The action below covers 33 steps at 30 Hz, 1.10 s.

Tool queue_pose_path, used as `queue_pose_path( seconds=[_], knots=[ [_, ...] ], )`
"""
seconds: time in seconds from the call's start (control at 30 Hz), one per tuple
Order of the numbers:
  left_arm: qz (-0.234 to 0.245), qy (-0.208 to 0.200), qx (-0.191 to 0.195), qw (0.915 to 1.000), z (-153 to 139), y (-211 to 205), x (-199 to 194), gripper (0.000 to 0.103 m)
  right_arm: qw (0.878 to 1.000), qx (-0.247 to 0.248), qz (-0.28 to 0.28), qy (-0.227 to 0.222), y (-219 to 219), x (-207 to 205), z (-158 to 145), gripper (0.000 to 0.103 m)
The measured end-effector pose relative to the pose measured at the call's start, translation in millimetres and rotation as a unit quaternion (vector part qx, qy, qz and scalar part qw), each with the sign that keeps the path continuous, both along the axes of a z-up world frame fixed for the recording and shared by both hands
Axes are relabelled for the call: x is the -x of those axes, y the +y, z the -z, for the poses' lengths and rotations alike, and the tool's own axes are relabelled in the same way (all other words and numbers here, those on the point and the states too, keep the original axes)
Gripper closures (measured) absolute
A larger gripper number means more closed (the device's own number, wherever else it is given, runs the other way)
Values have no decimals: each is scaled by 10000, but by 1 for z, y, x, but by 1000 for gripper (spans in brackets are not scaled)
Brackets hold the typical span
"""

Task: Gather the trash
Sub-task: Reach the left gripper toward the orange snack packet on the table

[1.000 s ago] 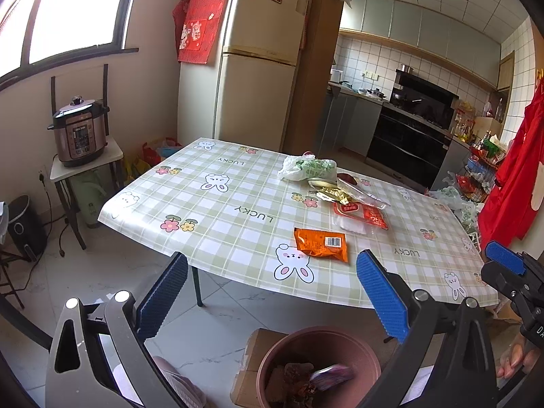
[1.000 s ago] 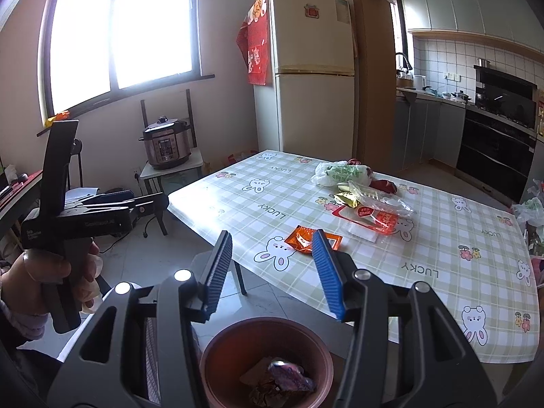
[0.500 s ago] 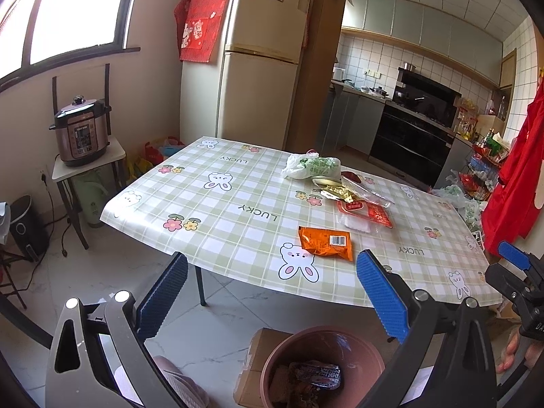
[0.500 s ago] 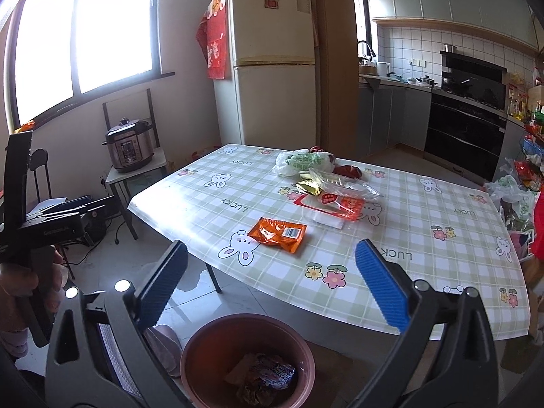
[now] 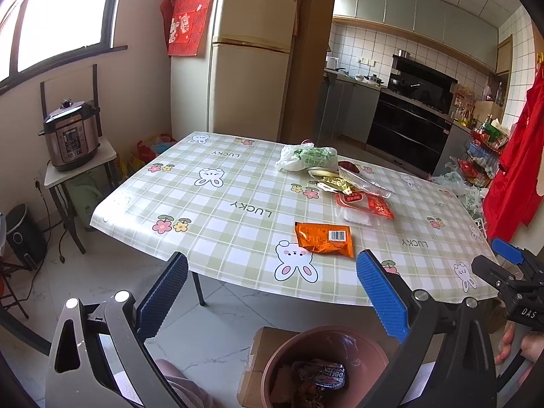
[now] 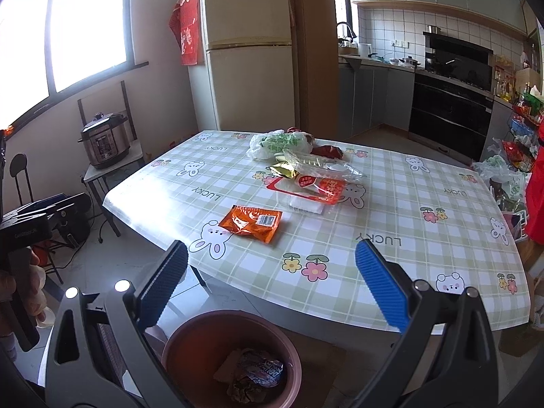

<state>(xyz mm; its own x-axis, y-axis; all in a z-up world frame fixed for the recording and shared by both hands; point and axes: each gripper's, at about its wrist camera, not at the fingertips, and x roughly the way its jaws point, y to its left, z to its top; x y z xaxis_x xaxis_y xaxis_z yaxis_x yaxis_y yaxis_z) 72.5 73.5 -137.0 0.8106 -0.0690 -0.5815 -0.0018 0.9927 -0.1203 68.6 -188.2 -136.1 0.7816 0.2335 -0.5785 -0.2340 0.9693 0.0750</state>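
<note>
Both grippers released: left gripper [image 5: 272, 297], right gripper [image 6: 272, 287], above trash bin [image 6: 190, 340], orange wrapper [image 6: 253, 222] on table [image 6: 391, 204]

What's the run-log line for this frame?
left tool: open, empty | right tool: open, empty | brown bin: wrappers inside | orange snack packet: on table | next, likely: orange packet

From my right gripper [image 6: 271, 284], jaws spread wide with nothing between them, the near table edge [image 6: 340, 319] is bare, giving me open approach to the orange packet [image 6: 252, 223]. Behind it, the red-labelled tray [image 6: 311, 190], clear container [image 6: 319, 165] and white bag [image 6: 277, 142] crowd together. The bin [image 6: 231, 357] sits below, against the table's front.
</note>
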Motion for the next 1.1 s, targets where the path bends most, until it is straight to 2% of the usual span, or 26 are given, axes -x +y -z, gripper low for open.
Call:
queue_pose_path(
  seconds=[0.33, 0.77, 0.97, 1.1],
  knots=[
    [36, 269, 48, 9996, 14, 0, -38, 6, 9990, 258, 368, 71, -3, -36, 7, 6],
    [129, 576, 20, 9983, 31, -14, -105, 6, 9990, 184, 340, 206, -13, -105, 14, 6],
    [206, 781, 12, 9967, 48, -23, -132, 6, 9991, 101, 287, 303, -22, -131, 22, 6],
    [252, 1055, 160, 9940, 73, -27, -152, 8, 9989, 64, 246, 384, -27, -143, 30, 6]
  ],
)
